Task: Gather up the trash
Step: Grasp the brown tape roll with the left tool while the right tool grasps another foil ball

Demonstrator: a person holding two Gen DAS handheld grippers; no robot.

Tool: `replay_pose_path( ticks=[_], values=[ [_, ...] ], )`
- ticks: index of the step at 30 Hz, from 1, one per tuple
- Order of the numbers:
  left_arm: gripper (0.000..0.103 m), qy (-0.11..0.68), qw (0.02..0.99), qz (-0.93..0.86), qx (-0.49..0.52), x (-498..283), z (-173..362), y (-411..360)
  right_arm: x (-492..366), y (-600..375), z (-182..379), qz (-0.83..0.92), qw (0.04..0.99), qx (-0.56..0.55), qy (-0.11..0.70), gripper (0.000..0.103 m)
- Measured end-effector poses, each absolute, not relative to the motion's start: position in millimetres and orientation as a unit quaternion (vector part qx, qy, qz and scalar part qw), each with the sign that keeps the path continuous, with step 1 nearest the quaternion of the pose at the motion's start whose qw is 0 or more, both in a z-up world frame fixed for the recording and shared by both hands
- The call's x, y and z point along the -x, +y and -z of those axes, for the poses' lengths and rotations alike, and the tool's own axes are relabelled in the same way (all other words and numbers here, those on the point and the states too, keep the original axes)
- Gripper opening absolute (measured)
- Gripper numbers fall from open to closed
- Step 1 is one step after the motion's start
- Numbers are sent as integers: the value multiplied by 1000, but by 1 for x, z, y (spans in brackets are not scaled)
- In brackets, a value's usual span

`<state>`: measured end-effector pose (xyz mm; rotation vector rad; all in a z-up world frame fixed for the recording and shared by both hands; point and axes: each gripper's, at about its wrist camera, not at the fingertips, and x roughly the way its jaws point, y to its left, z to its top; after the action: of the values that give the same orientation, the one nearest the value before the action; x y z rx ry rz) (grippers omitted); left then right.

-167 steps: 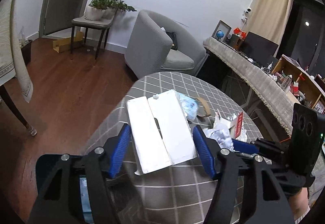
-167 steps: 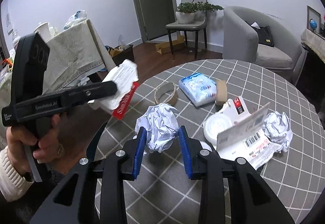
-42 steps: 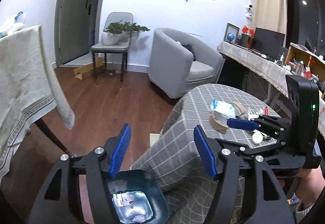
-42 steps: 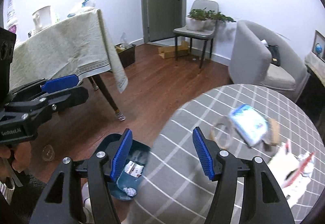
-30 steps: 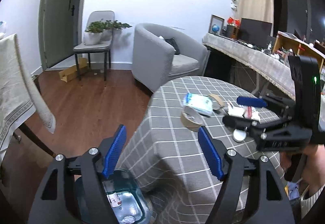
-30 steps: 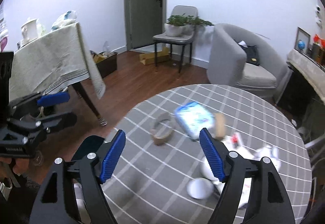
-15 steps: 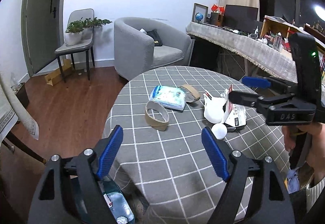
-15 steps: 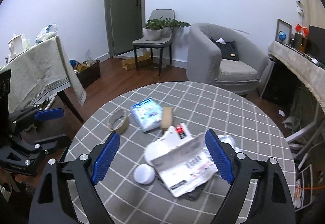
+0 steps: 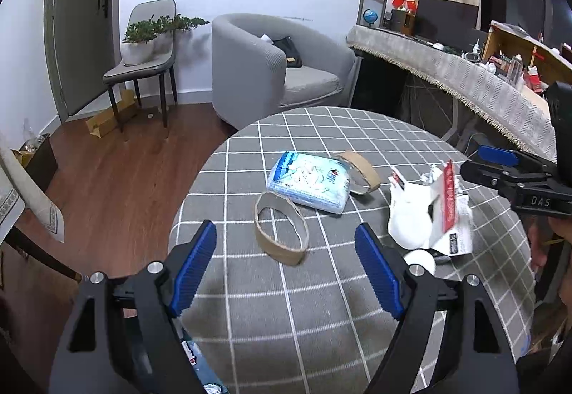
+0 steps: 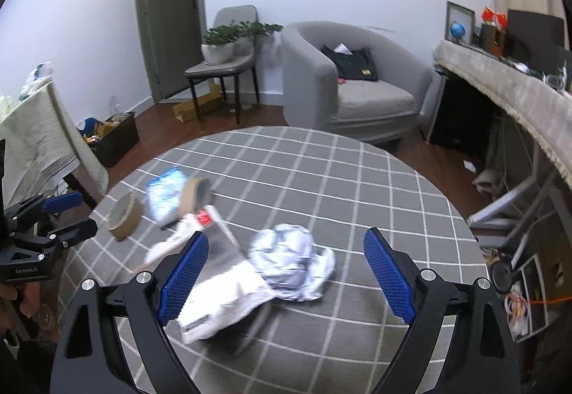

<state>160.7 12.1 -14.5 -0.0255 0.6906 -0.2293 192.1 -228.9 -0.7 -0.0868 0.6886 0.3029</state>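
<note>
Left wrist view: your left hand-held gripper (image 9: 286, 272) is spread wide, nothing between the pads. It sits over the near edge of the checked surface (image 9: 357, 129). A cardboard ring (image 9: 280, 233) lies just ahead at 12 o'clock, apart from both fingers. The blue tissue pack (image 9: 309, 181) is just beyond the ring, with a second cardboard ring (image 9: 359, 172) touching its right end. At 2 o'clock there's a torn white box (image 9: 425, 212) with a red strip, and a small white lid (image 9: 422, 260) just in front of it. Your right hand-held gripper (image 9: 497, 167) comes in from 3 o'clock above that pile. A bin (image 9: 200, 369) with scraps in it shows at 7 o'clock, below the surface edge.

Right wrist view: blurred. The right hand-held gripper is wide and empty, over a crumpled foil ball (image 10: 286, 254) at 12 o'clock, lying on flattened white packaging (image 10: 228, 297). Rings and tissue pack sit at 10 o'clock; the left hand-held gripper at 9 o'clock.
</note>
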Motion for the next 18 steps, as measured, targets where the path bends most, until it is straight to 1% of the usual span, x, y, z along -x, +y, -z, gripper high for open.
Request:
replay_pose_path(
  ticks=[9, 11, 14, 16, 18],
  values=[
    [80, 361, 927, 105, 8, -187, 27, 9, -214, -244, 17, -145, 916, 11, 374, 90],
    [77, 366, 924, 108, 9, -190, 29, 7, -218, -242, 20, -149, 912, 11, 381, 90],
    [68, 374, 921, 110, 4, -195, 32, 4, -225, -243, 24, -163, 906, -9, 389, 90],
    [58, 381, 918, 110, -1, -199, 35, 3, -228, -243, 27, -168, 903, -17, 395, 90],
    [53, 385, 916, 111, -1, -200, 36, 3, -231, -243, 29, -174, 899, -27, 401, 90]
  ],
)
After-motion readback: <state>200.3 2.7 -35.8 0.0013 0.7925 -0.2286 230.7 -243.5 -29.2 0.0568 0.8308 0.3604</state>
